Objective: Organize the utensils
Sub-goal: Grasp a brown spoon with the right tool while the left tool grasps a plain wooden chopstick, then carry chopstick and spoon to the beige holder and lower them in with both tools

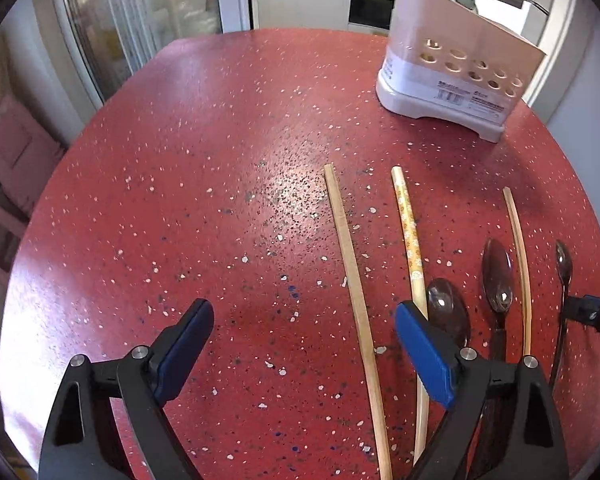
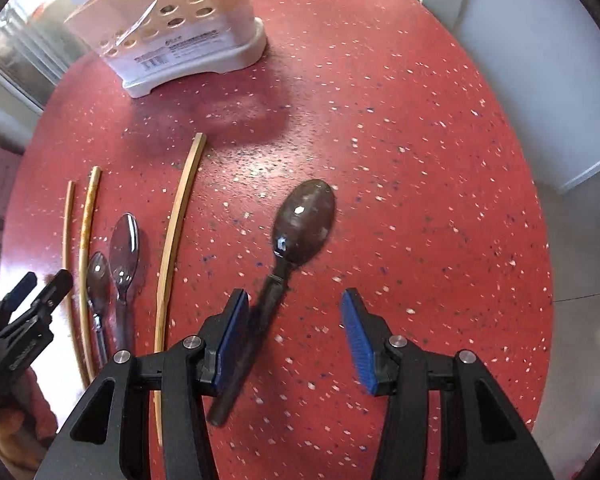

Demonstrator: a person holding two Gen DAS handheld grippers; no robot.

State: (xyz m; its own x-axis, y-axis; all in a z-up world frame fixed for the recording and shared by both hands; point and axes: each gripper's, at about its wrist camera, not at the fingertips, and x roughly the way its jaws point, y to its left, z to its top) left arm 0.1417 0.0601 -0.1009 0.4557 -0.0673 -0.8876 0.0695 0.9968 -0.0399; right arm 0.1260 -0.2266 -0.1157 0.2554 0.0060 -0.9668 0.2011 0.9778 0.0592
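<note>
On the red speckled table [image 1: 220,160] three chopsticks lie side by side: a plain one [image 1: 352,280], a patterned one [image 1: 408,232] and a thin one [image 1: 518,248]. Between and beside them are three dark spoons [image 1: 448,312] [image 1: 498,276] [image 1: 564,264]. My left gripper [image 1: 304,344] is open just above the table, the plain chopstick running between its fingers untouched. My right gripper [image 2: 296,336] is open over the rightmost spoon [image 2: 304,220]. That spoon's handle runs close beside the left pad [image 2: 232,332], and the other pad stands well clear.
A white utensil holder [image 1: 456,76] with round holes stands at the table's far side, with a ladle and sticks in it. In the right wrist view the holder [image 2: 172,36] is far left and the left gripper [image 2: 32,292] at the left edge. Bare tabletop lies left of the chopsticks.
</note>
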